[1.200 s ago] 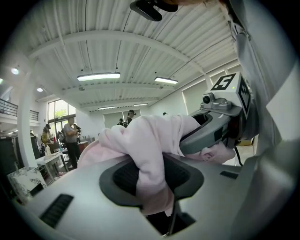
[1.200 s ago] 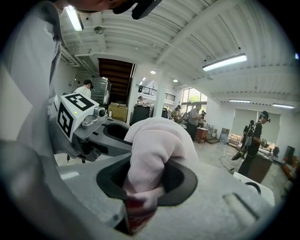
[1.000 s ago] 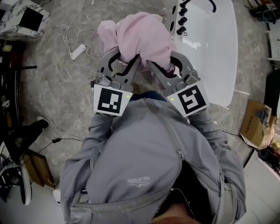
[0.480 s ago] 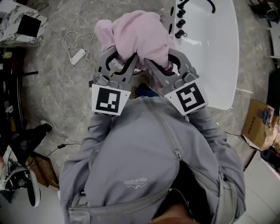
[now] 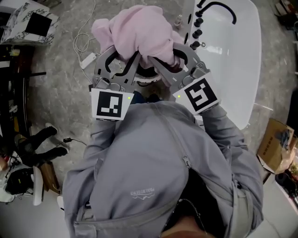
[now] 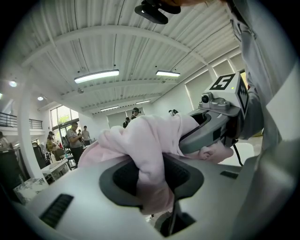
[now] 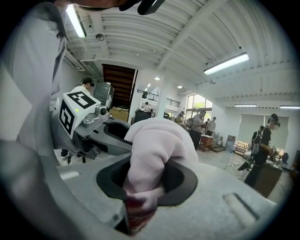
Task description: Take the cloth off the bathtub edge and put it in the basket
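While the person in the grey jacket (image 5: 153, 158) leans over the grey stone floor (image 5: 60, 116), the 2 grippers hold 1 pink cloth (image 5: 139, 30) between them, bunched into a thick lump on the far side of the person's chest. The left gripper (image 5: 130, 58) is closed narrowly on the left part of the cloth: in the left gripper view a fold of the fabric is pressed between its 2 dark pads and hangs down below them. The right gripper (image 5: 168, 58) grips the right part in the same way, with a roll of cloth squeezed between its pads. The 2 grippers are near each other, with their marker cubes toward the person. The cloth is held up in the air, just left of the white bathtub (image 5: 233, 60). A black faucet (image 5: 219, 7) and black knobs (image 5: 198, 32) are at the far end of the tub. A white power strip (image 5: 87, 60) lies on the floor at the left, and a cardboard box (image 5: 274, 144) stands at the right.
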Demonstrator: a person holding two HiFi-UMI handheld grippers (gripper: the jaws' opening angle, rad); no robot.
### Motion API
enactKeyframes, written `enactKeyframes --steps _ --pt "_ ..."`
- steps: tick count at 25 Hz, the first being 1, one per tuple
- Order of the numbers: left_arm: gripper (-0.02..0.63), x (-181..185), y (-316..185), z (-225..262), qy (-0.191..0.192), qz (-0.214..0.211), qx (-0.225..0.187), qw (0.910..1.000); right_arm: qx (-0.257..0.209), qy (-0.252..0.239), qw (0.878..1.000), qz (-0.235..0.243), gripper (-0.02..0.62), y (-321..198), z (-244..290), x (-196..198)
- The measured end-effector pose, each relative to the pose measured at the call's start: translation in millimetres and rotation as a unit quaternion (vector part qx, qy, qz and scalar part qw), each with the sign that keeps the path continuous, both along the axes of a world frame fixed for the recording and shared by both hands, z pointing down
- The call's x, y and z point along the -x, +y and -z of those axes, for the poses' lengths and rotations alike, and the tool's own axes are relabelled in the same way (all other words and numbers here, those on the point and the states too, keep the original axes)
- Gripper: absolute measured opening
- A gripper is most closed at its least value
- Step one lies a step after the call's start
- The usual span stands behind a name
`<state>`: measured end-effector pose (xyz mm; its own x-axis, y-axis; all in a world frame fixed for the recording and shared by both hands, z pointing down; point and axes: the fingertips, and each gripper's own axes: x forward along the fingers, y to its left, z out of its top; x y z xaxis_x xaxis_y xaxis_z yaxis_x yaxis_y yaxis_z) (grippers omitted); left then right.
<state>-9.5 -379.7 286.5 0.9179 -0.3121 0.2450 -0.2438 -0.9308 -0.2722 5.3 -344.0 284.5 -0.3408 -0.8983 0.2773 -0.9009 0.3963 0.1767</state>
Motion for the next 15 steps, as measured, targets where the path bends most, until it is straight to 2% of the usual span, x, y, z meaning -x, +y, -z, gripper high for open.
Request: enactKeyframes --steps 5,15 --pt "0.133 -1.0 -20.3 2.8 0.004 0.025 -0.002 0.9997 -0.006 0.008 0.999 0.031 0.11 -22.0 3.9 -3.0" --pt "0.133 -11.9 -68.4 15.4 0.006 0.018 -0.016 0.9997 -0.01 0.006 1.0 0.017 0.11 -70.1 16.4 -13.5"
